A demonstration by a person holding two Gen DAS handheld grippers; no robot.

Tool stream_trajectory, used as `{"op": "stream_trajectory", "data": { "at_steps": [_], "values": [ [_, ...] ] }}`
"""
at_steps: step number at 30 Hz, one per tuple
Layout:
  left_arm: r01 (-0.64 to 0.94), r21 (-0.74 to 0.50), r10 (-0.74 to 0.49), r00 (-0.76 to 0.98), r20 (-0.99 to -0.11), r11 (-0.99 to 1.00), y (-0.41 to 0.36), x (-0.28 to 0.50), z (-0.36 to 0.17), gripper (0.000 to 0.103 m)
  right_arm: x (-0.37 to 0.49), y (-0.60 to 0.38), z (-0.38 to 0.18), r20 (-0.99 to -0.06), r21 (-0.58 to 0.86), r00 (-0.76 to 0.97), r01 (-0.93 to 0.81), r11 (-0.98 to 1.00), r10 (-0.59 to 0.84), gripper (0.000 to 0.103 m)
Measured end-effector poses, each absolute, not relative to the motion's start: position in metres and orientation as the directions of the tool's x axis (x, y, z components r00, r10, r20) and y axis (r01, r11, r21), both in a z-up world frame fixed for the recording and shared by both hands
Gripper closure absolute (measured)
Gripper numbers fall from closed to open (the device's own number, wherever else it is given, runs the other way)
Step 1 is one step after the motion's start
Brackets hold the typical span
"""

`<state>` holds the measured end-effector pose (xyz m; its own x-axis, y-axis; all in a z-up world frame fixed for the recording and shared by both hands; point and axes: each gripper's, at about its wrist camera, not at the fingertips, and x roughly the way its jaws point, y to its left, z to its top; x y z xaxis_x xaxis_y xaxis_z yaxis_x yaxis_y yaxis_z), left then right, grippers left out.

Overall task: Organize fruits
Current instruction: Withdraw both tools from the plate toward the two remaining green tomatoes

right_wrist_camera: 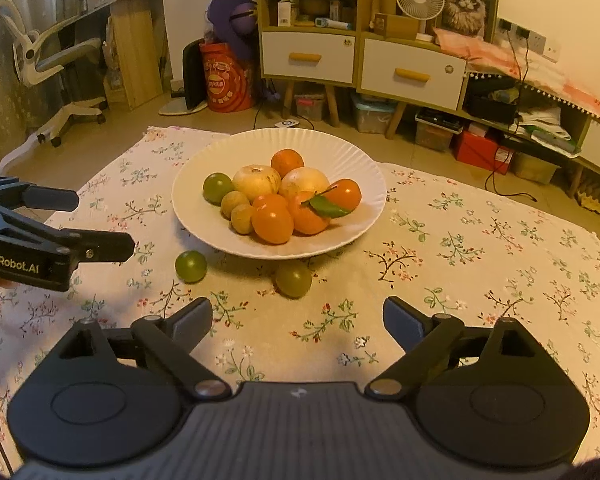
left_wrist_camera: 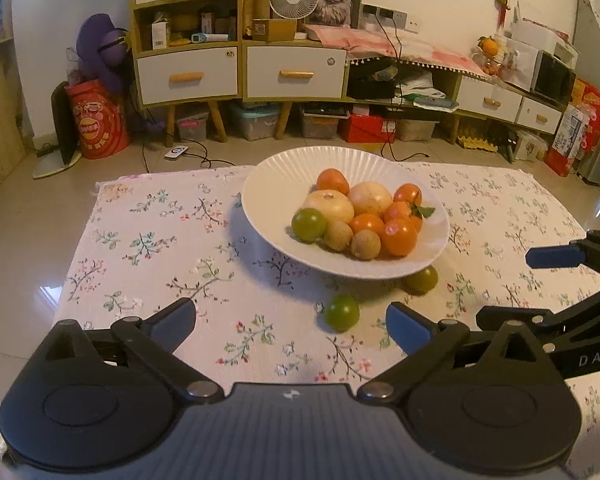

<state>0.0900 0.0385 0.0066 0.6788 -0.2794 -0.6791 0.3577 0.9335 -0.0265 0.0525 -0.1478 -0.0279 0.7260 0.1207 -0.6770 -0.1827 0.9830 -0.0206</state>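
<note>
A white fluted plate (left_wrist_camera: 276, 184) (right_wrist_camera: 204, 168) on the floral cloth holds oranges, two pale round fruits, two brown kiwis and one green fruit (left_wrist_camera: 309, 225) (right_wrist_camera: 217, 188). Two green fruits lie on the cloth in front of the plate: a bright one (left_wrist_camera: 342, 313) (right_wrist_camera: 191, 266) and a darker one (left_wrist_camera: 421, 280) (right_wrist_camera: 293, 279). My left gripper (left_wrist_camera: 291, 322) is open and empty, just short of the bright green fruit. My right gripper (right_wrist_camera: 298, 318) is open and empty, just short of the darker one. Each gripper shows at the edge of the other's view.
The floral cloth (left_wrist_camera: 148, 240) (right_wrist_camera: 480, 248) lies on a tiled floor. Behind it stand wooden shelves with white drawers (left_wrist_camera: 244, 72) (right_wrist_camera: 364, 60), storage boxes, cables and a red bucket (left_wrist_camera: 96, 120). An office chair (right_wrist_camera: 56, 64) stands at the far left.
</note>
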Motion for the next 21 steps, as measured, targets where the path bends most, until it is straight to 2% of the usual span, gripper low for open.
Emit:
{"op": "stream_trajectory", "data": {
  "at_steps": [5,21],
  "values": [
    [0.366,-0.013,-0.273,0.669,-0.692,0.931,0.040,0.084,0.002,0.013,0.045,-0.147,-0.032,-0.674,-0.053,0.732,-0.185,0.981,0.102,0.006],
    [0.389,-0.005,-0.275,0.641,-0.716,0.921,0.045,0.072,-0.022,0.013,0.033,-0.150,-0.058,-0.713,-0.102,0.698,-0.197,0.975,0.067,0.003]
  ]
}}
